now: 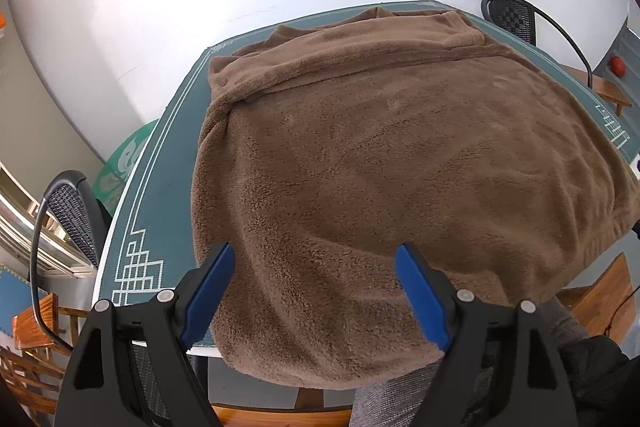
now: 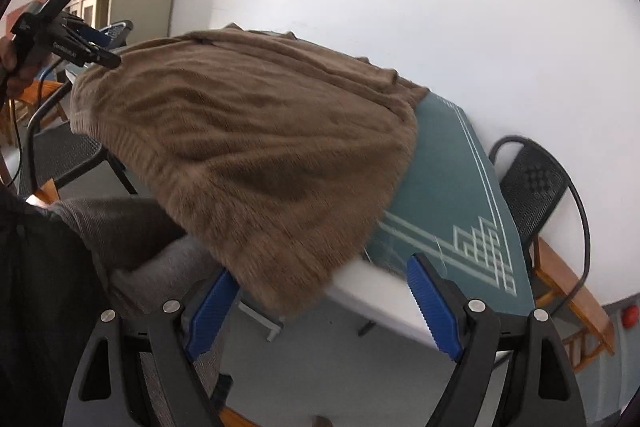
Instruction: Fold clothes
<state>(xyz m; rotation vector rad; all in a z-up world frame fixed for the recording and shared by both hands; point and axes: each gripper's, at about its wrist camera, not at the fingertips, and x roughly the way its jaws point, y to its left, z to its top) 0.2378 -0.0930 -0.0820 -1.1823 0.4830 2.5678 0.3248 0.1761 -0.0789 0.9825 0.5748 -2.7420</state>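
A brown fleece garment (image 1: 392, 155) lies spread over the green table mat (image 1: 172, 147), its near hem hanging off the table's front edge. My left gripper (image 1: 316, 263) hovers open over the near left part of the hem, with nothing pinched between its blue pads. In the right wrist view the same garment (image 2: 256, 147) fills the middle, its near corner drooping past the edge. My right gripper (image 2: 320, 279) is open just in front of that corner, pads apart from the cloth. The left gripper (image 2: 102, 49) shows at the upper left, held by a hand.
Black mesh chairs stand at the left (image 1: 74, 211), at the back right (image 1: 516, 17) and beside the table's right side (image 2: 536, 179). Wooden furniture (image 1: 608, 291) stands low on the right. A person's grey trouser leg (image 2: 132, 227) is under the hem. A white wall runs behind.
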